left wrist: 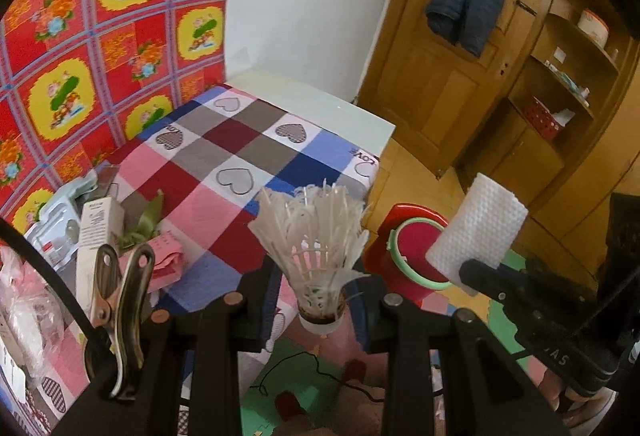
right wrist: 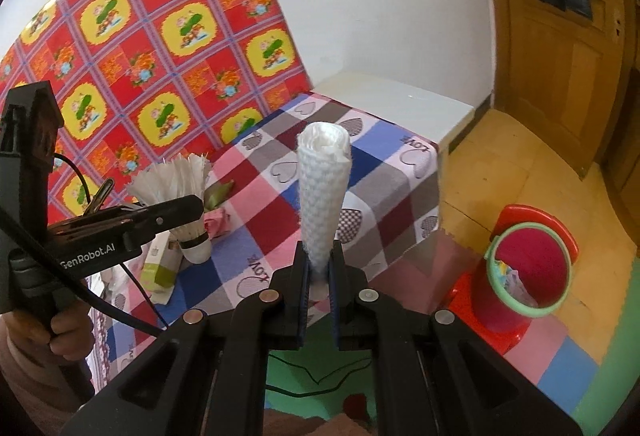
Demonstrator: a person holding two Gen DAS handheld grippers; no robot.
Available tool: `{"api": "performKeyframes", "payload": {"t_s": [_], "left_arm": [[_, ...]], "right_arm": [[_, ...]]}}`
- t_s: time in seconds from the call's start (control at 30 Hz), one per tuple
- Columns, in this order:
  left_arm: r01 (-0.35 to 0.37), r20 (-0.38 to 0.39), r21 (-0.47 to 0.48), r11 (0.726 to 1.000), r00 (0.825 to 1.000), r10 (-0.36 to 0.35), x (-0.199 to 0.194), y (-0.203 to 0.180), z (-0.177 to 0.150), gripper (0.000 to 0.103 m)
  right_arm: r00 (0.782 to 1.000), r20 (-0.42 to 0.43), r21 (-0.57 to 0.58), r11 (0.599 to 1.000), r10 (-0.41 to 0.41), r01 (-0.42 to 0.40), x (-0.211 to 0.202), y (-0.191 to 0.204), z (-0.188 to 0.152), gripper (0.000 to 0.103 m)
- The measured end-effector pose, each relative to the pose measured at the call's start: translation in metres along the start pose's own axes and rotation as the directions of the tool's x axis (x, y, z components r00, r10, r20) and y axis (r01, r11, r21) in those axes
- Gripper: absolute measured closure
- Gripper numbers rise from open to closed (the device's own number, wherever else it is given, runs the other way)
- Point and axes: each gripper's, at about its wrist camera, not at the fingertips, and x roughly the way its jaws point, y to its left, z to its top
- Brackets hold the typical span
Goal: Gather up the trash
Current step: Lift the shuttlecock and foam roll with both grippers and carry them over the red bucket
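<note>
Shuttlecock (left wrist: 316, 256) stands upright, clamped by its cork in the left gripper (left wrist: 320, 316); right gripper (right wrist: 318, 276) pinches a rolled paper towel (right wrist: 323, 196). Red bin (right wrist: 528, 268) sits lower right, probably on the floor.

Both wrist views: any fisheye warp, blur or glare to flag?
Left wrist view: strong barrel warp, dark vignette corners, wooden door bowed; shuttlecock sharp. Right wrist view: same warp; rolled paper towel sharp, red bin slightly soft; no harsh glare.
</note>
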Motion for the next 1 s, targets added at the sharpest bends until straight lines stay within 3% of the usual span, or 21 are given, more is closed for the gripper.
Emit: {"api": "performKeyframes", "payload": {"t_s": [0.47,1.0], "left_arm": [[0.054,-0.022,0.073,0.996,0.998,-0.052,0.030,-0.051,0.017,0.071],[0.156,-0.087,0.165,0.974,0.986,-0.143,0.088,-0.139,0.029,0.071]], "right_arm": [[0.998,0.007,0.071,0.995,-0.067,0.066,-0.017,-0.056,-0.003,0.093],[0.986,-0.024,0.186,0.969,-0.164,0.165,-0.031,-0.149,-0.009,0.093]]}}
